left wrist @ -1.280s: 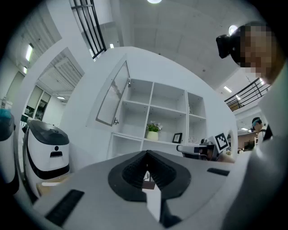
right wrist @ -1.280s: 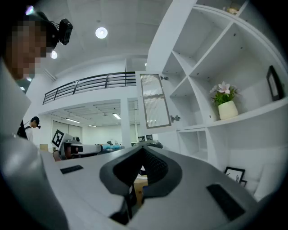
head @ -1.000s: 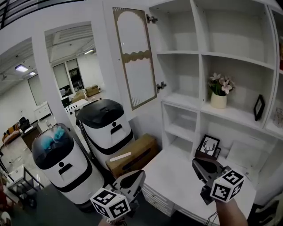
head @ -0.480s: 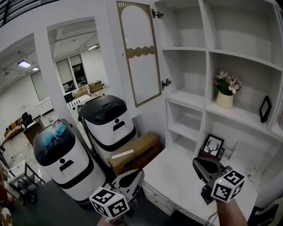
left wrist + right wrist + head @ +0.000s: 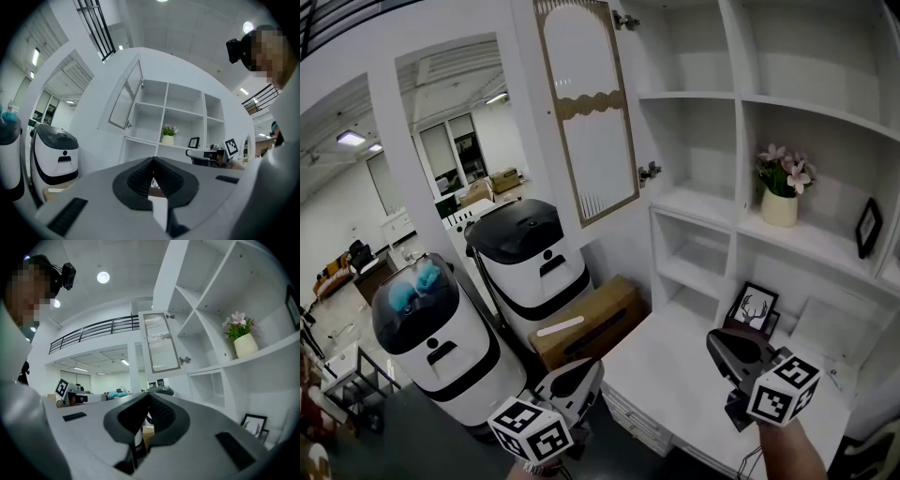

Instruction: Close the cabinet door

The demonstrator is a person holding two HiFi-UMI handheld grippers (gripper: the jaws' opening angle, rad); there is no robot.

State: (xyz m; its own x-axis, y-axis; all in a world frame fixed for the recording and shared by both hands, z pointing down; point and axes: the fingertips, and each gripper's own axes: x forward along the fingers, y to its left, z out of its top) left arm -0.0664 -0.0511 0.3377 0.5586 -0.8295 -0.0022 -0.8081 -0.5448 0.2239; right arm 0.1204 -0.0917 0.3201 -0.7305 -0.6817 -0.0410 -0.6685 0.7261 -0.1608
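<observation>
The white cabinet door (image 5: 586,112) with its ribbed glass panel stands swung open to the left of the shelving (image 5: 741,103); it also shows as the door (image 5: 125,96) in the left gripper view and the door (image 5: 161,343) in the right gripper view. Its hinges (image 5: 649,172) sit on the cabinet's left upright. My left gripper (image 5: 581,375) is low at the bottom centre, shut and empty, well below the door. My right gripper (image 5: 727,349) hovers over the white counter (image 5: 675,375), shut, holding nothing.
Two white-and-black bin-shaped machines (image 5: 530,267) (image 5: 431,333) and a cardboard box (image 5: 586,323) stand left of the counter. On the shelves sit a flower pot (image 5: 780,202), a small frame (image 5: 866,227), and a deer picture (image 5: 753,307).
The view has shifted slightly, the shelving and door sliding a little within the frame. Both grippers have stayed shut and keep nearly the same places.
</observation>
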